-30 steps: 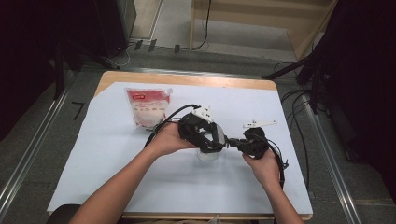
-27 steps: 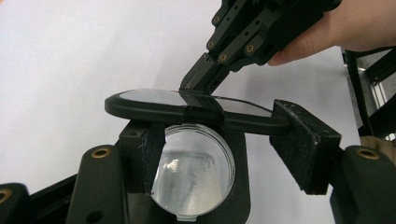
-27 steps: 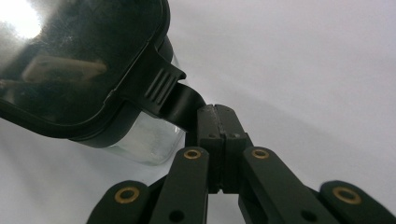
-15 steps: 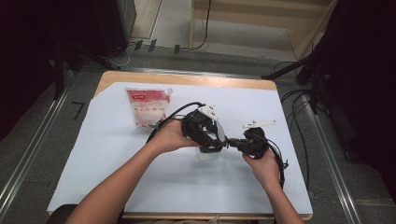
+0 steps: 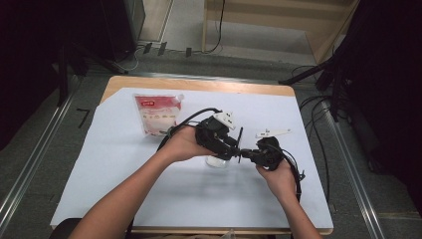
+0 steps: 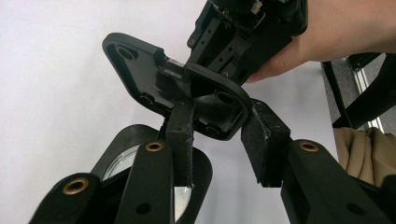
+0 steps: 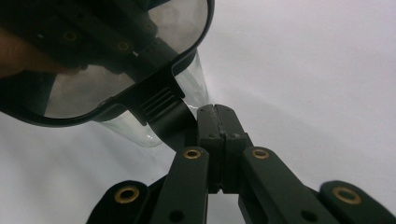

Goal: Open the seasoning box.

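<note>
clear lidded cup (image 5: 217,162): mid-surface (image 5: 124,164), upright, under both hands | left tongs (image 5: 233,151): over the lid (image 7: 116,88), just been closing, part apart, black plate edge between, grip unclear | right tongs (image 5: 244,153): together, tips beside lid tab, cup just leftward

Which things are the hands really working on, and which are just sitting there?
In use:
- clear container, between the two grippers
- its black-rimmed lid

Just lying about:
- red-labelled pouch, flat on the white sheet, untouched
- wooden frame beyond the table
</note>
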The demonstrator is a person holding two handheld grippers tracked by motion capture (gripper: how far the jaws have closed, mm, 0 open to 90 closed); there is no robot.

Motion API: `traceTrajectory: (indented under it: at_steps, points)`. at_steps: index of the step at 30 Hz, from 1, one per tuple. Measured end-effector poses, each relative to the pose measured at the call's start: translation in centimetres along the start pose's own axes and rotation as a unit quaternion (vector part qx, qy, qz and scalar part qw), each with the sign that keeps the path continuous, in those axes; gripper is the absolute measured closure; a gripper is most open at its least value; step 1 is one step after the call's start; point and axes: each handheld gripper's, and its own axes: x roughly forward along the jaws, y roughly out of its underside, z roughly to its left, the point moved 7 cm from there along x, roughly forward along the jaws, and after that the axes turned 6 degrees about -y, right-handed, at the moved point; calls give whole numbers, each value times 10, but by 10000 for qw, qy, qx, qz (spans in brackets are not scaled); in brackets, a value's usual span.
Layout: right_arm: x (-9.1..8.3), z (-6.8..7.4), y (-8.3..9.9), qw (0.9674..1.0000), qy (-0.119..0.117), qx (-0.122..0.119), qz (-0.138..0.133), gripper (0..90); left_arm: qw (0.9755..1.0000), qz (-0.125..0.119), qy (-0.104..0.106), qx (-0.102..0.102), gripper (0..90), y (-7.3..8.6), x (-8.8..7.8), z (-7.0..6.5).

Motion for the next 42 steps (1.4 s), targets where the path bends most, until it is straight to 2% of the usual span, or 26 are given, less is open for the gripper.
traceTrajectory:
  at_steps: [6,11,27,34,42]
  points:
    - [-8,6,3,9999,-62,6,-84,900,10000,48,-36,0,669,0,-1,-1]
    - [-13,17,8,9999,-115,-28,-88,900,10000,65,23,-12,675,0,0,-4]
    - [-13,20,6,9997,-139,-49,-198,900,9999,15,75,-66,677,-2,6,-12]
    - [-12,22,3,9996,-170,-97,-224,900,9998,-53,103,-157,666,1,-1,-8]
    - [-17,23,5,9995,-175,-84,-248,900,9996,-113,128,-223,588,4,-14,-4]
